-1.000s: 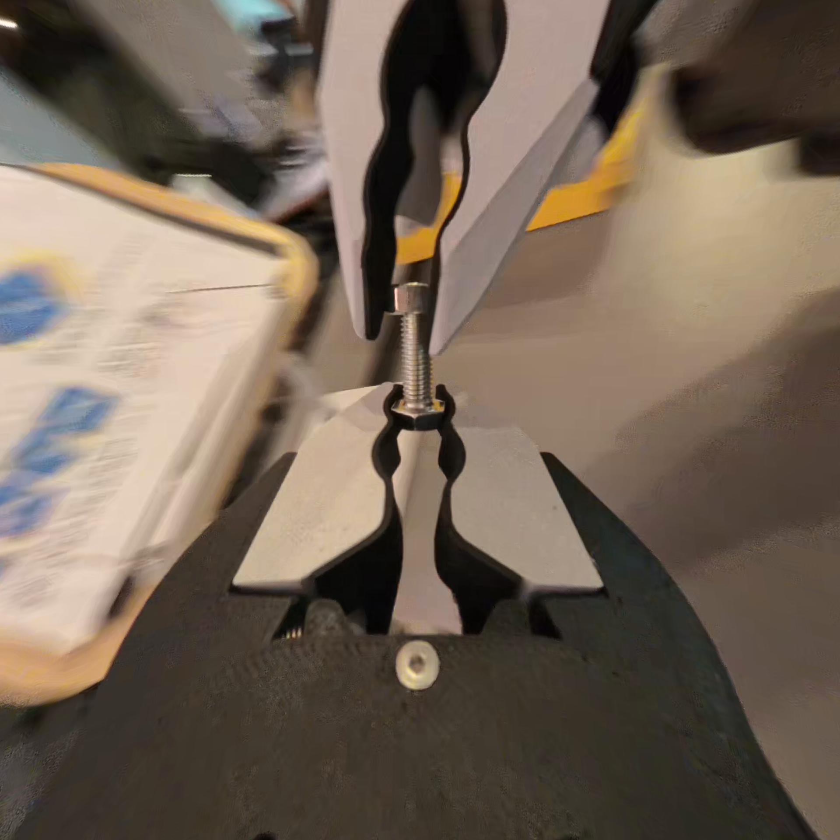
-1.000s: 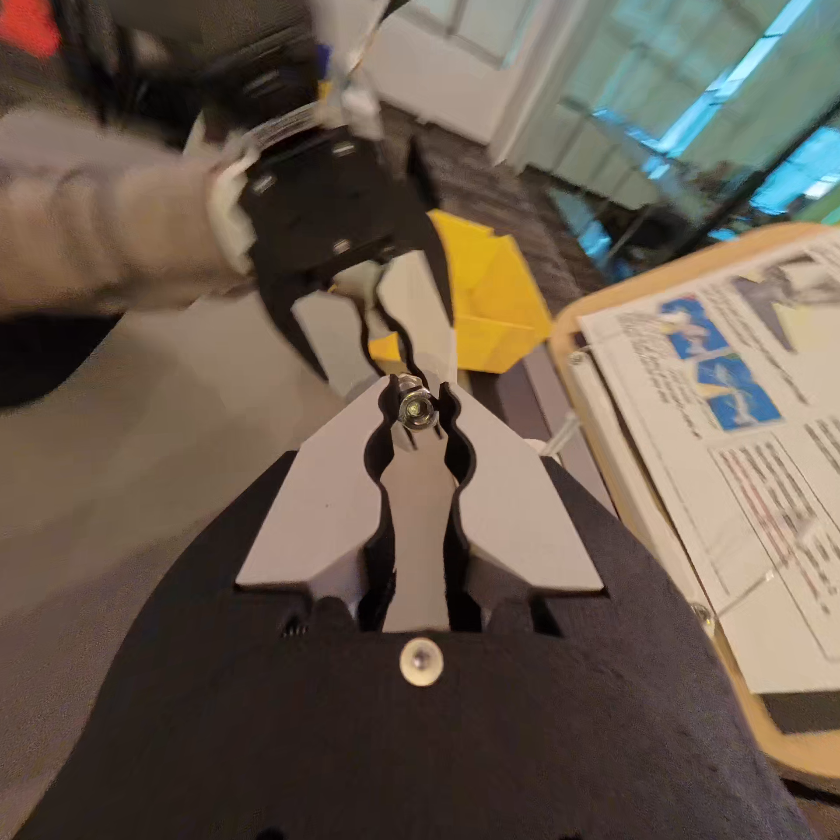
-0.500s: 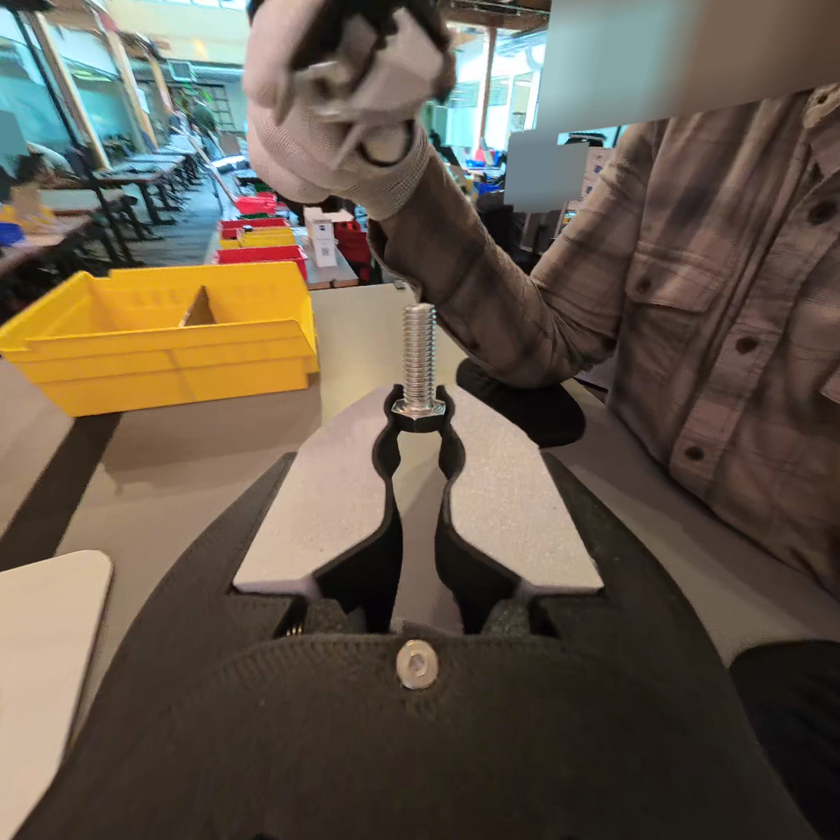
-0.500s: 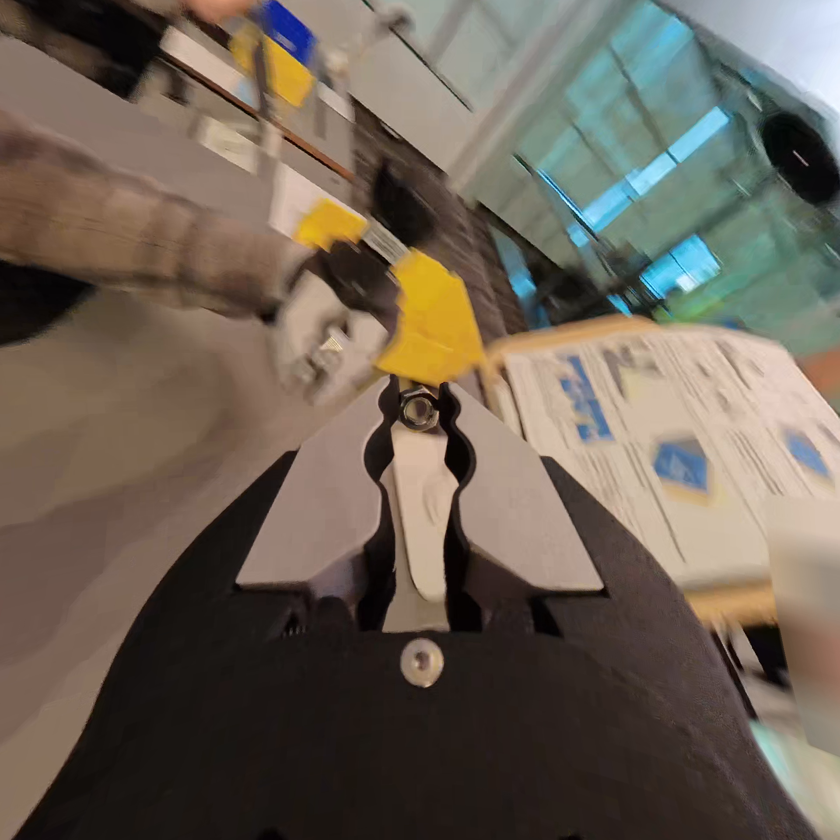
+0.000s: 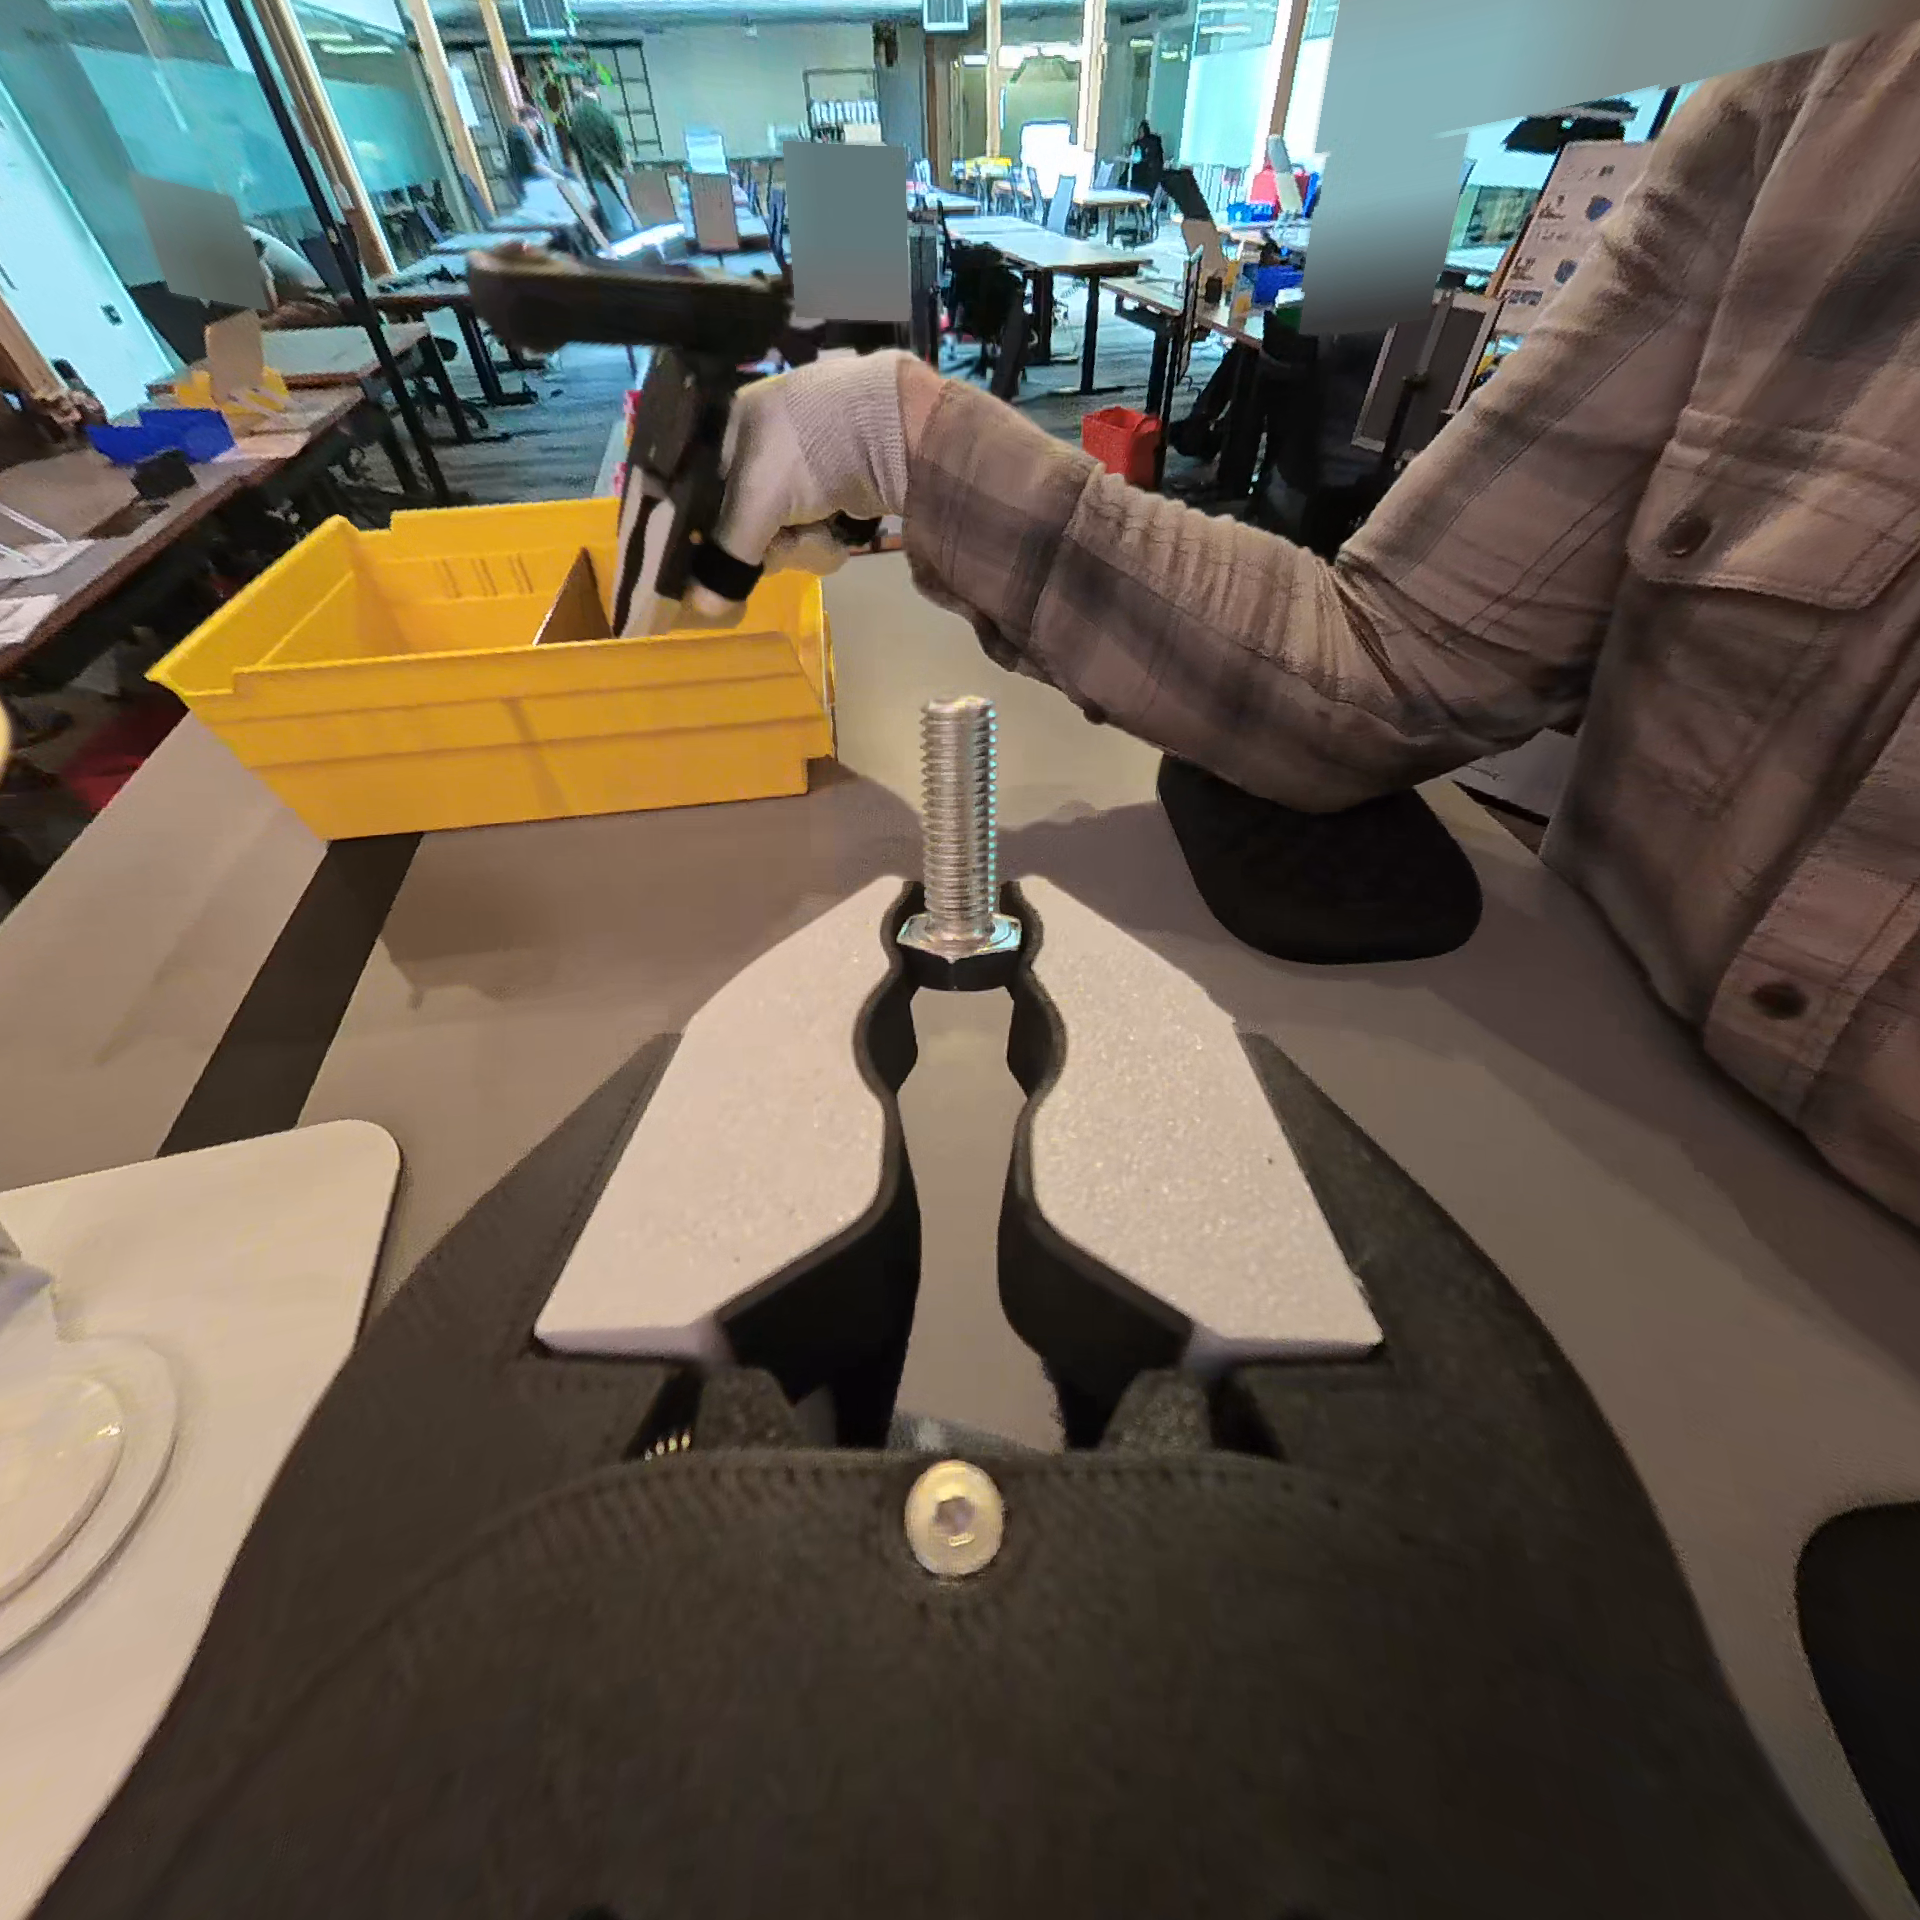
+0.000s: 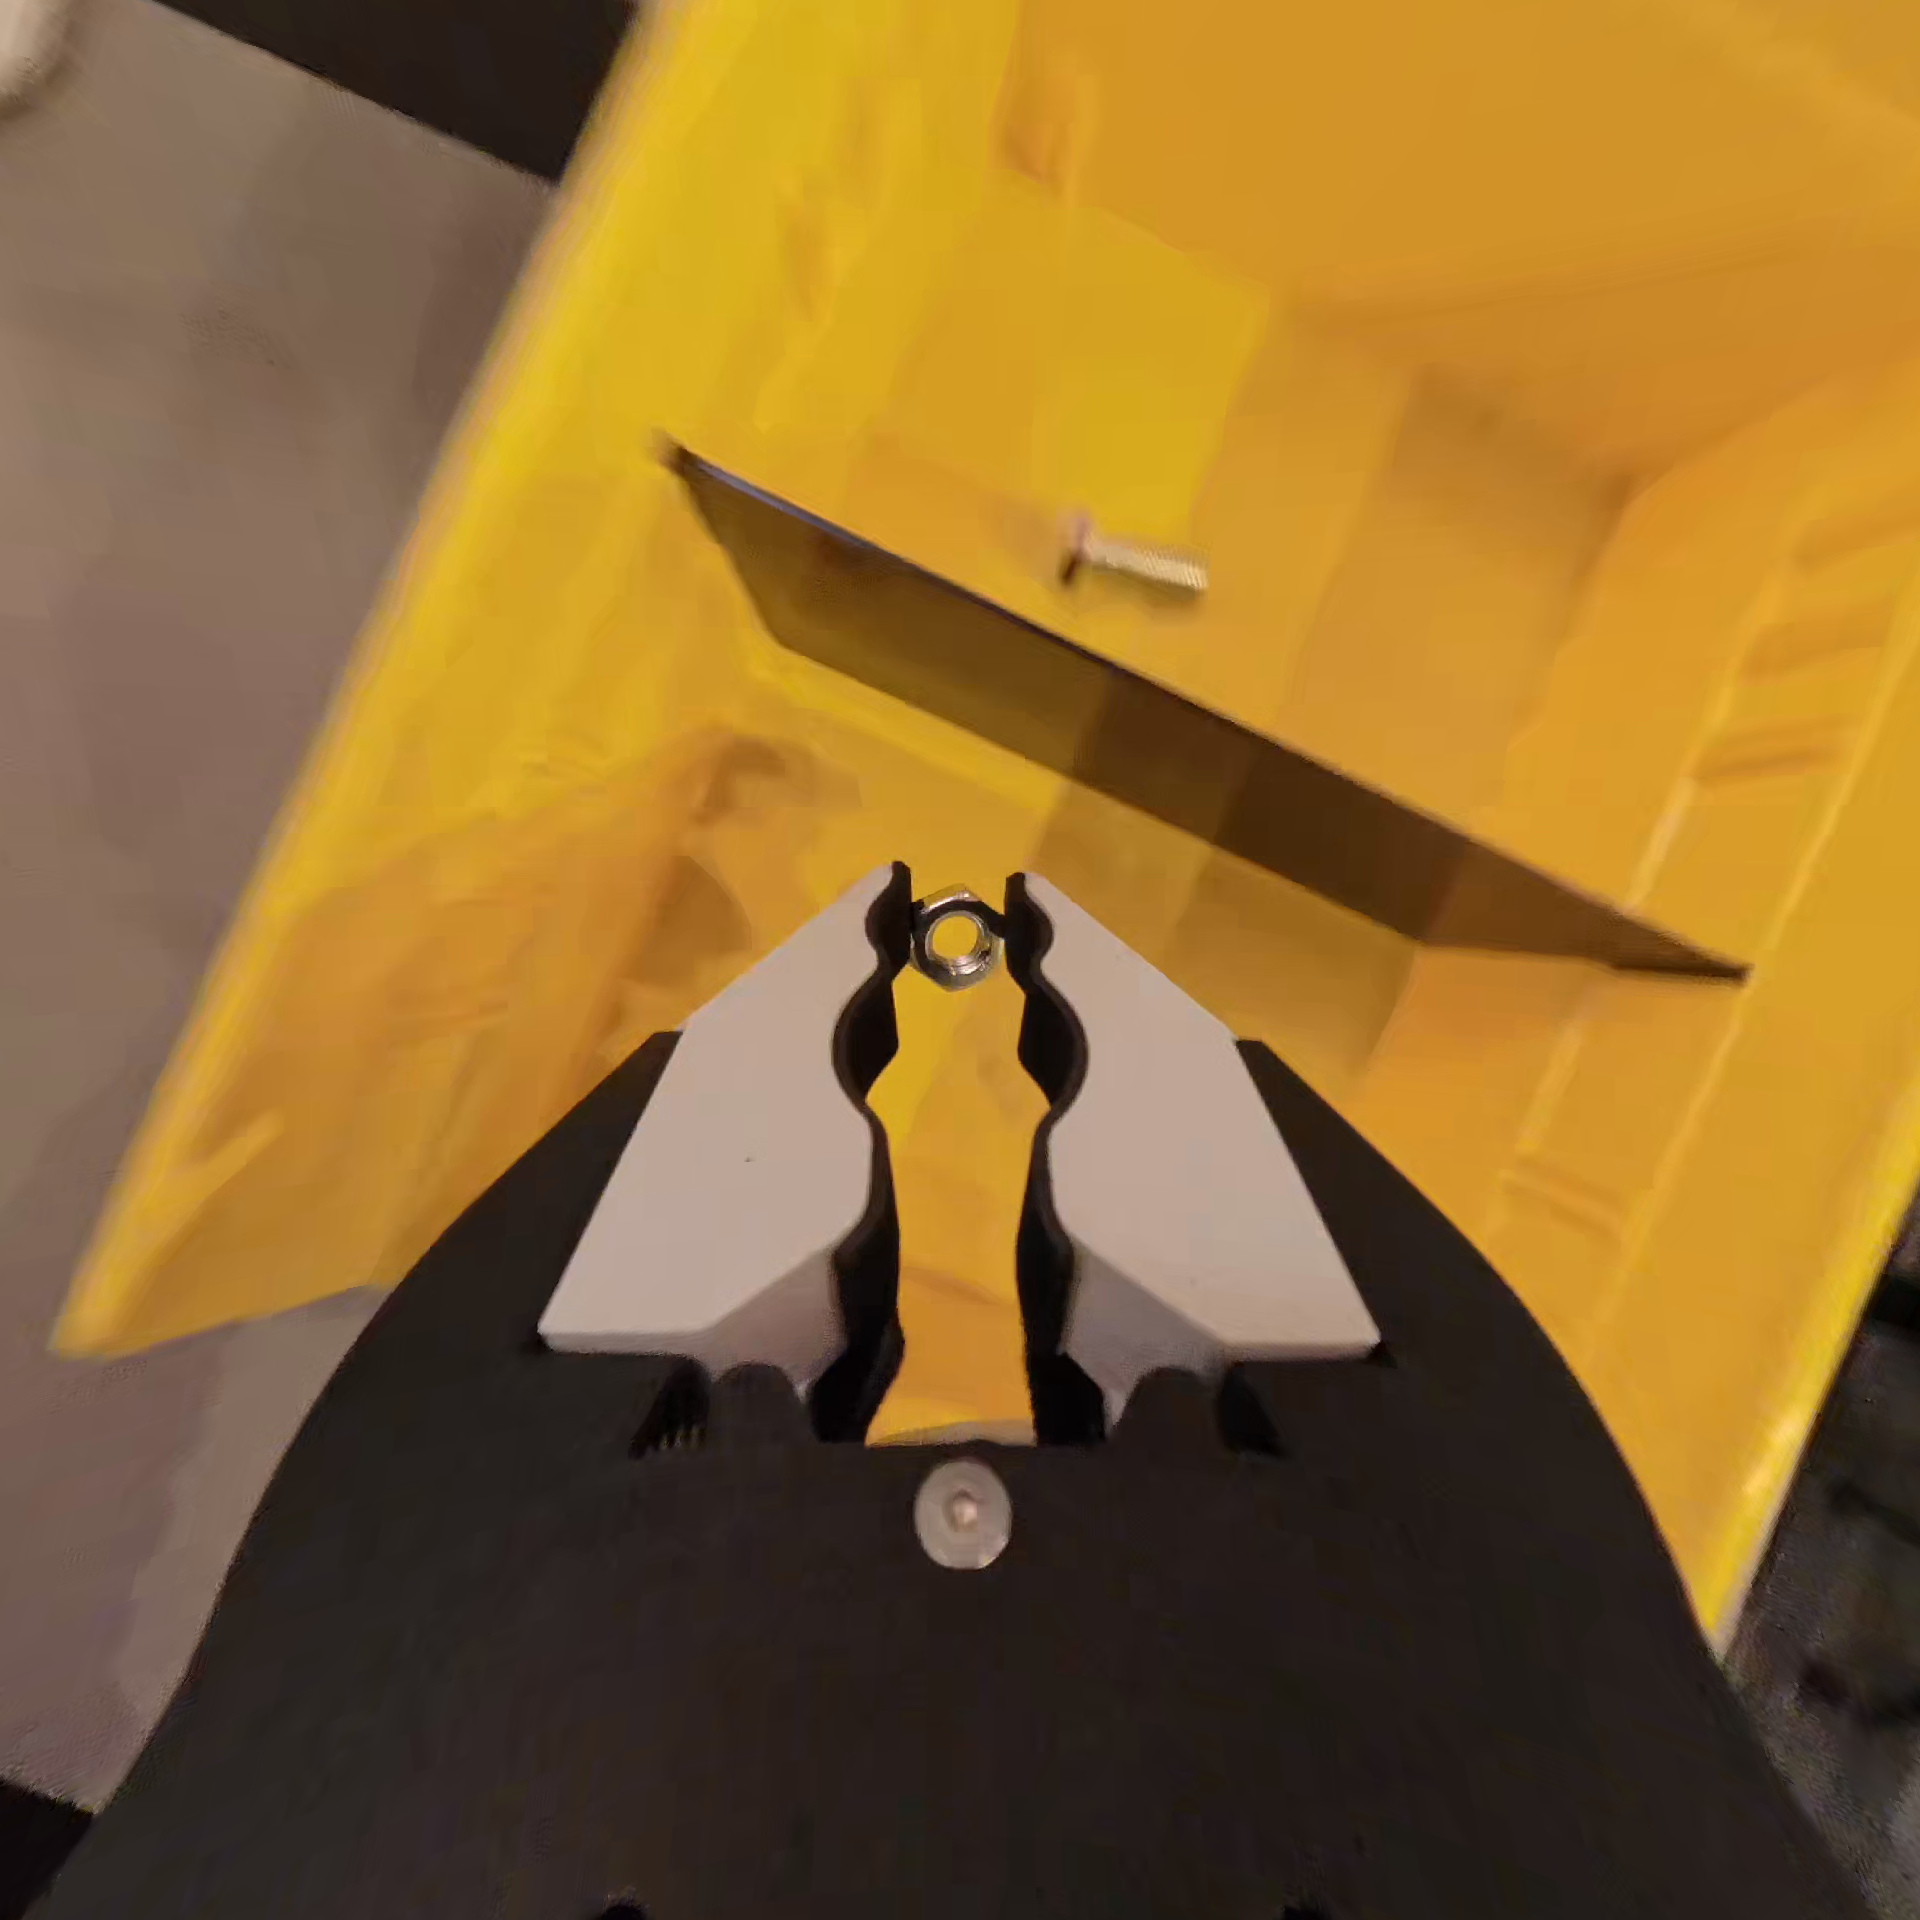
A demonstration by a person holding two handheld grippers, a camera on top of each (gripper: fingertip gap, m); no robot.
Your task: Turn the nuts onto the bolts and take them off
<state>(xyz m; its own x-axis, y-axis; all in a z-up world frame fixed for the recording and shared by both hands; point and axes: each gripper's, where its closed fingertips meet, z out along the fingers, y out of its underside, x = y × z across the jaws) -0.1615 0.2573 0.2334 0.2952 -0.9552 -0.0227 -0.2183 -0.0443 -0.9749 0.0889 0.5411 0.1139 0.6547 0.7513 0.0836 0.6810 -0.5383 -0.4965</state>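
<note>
My left gripper is shut on the hex head of a silver bolt, which stands upright with its bare thread pointing up. My right gripper is shut on a small silver nut held between its tips. It points down into the near compartment of a yellow bin. In the left wrist view the right gripper shows farther off, held by a gloved hand above the bin. A second bolt lies in the bin's far compartment.
A dark divider splits the bin. The person's plaid sleeve reaches across the grey table, elbow on a black pad. A white board with a clear round stand base lies at the left. The tips of one gripper are about 40 cm away from the tips of the other.
The nut has come off the bolt. My right gripper has carried it away from the bolt and down over the yellow bin. The left gripper still holds the bolt.
</note>
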